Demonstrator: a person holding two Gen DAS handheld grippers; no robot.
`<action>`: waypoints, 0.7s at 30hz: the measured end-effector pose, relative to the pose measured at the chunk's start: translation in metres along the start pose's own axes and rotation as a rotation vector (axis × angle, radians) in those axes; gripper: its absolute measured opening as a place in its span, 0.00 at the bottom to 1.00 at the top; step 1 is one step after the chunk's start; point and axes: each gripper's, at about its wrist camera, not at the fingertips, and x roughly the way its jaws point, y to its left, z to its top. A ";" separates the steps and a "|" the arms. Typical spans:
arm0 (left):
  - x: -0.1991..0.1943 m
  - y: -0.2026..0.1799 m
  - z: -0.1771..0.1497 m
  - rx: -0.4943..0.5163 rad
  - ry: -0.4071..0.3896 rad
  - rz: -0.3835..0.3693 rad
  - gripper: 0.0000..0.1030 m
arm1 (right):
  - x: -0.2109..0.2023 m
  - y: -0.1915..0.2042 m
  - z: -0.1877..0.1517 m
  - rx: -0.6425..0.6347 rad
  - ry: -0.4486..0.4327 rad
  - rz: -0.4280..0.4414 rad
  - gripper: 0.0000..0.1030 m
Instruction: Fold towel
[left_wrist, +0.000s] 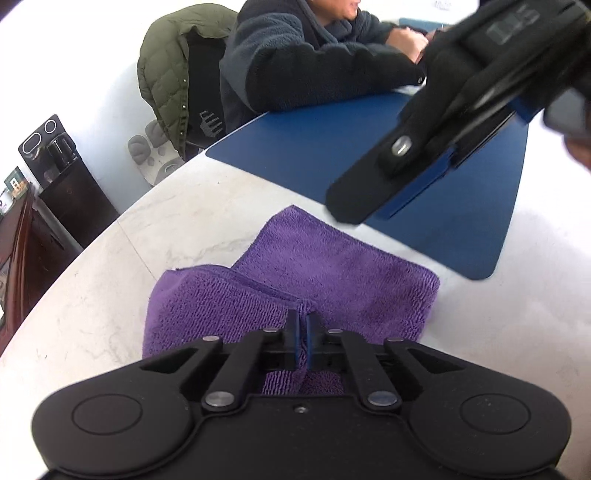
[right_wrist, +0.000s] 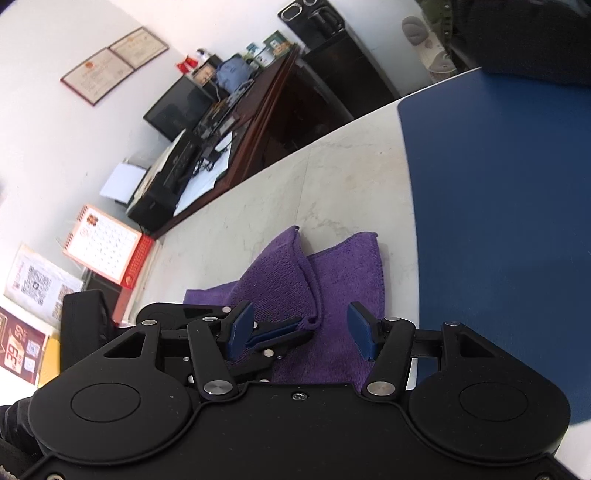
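My left tongs (left_wrist: 303, 332) pinch a raised ridge of the purple towel (left_wrist: 332, 266), pads pressed together on the cloth at its near edge, while my right tongs (right_wrist: 301, 328) stand spread and empty above the same cloth, nothing between their blue pads (right_wrist: 361, 330). The towel lies part-folded on the pale marble bench (left_wrist: 110, 295), just short of the blue mat (left_wrist: 332, 147) that covers the bench's far side; one flap is already doubled over, leaving a thick roll toward the bench's left edge and a flatter single layer reaching toward the mat. From my left tongs the cloth runs straight ahead and away, its far corner (left_wrist: 293, 208) pointing at the mat's near rim. Seen from my right wrist, the pinched hem sits just beside and below my open right pads, so the left hand is the one on the fabric and the right is near but apart from it. I judge the next fold depends on carrying the gripped near edge forward over the far layer, along that near-to-far line. A seated person (left_wrist: 303, 55) in a dark fleece leans on the mat at the bench's far edge, well apart from the towel
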 end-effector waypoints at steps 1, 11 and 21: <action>-0.004 0.000 0.000 -0.001 -0.009 -0.002 0.03 | 0.003 -0.001 0.001 0.007 0.011 0.011 0.54; -0.037 -0.005 -0.003 -0.013 -0.077 -0.022 0.03 | 0.059 -0.026 0.019 0.245 0.184 0.149 0.52; -0.056 -0.015 -0.006 -0.016 -0.097 -0.016 0.03 | 0.089 -0.025 0.013 0.349 0.248 0.224 0.26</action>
